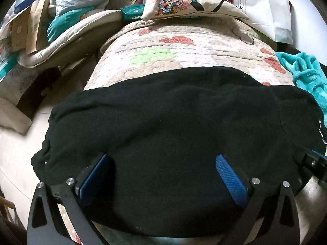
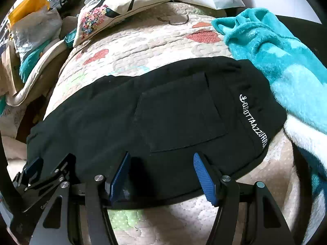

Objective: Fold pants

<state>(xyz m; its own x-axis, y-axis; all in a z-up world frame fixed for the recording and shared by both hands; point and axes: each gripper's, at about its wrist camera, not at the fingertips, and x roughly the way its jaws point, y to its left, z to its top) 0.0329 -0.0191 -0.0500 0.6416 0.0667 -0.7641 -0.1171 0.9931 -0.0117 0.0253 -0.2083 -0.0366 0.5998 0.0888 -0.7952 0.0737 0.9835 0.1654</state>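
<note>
Pants [image 2: 143, 122] lie on a quilt [image 1: 184, 47] (pillow [image 1: 184, 0] behind), both grippers spread.

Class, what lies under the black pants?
The black pants lie on a patchwork quilt, which shows all around them. A turquoise blanket sits beside the waistband. Whatever is beneath the quilt is hidden.

My quilted bed cover [image 2: 143, 47] carries the black pants [image 2: 163, 112]; behind them a floral pillow [image 2: 114, 6] (tilted), a teal towel [image 2: 276, 51] beside them.
</note>
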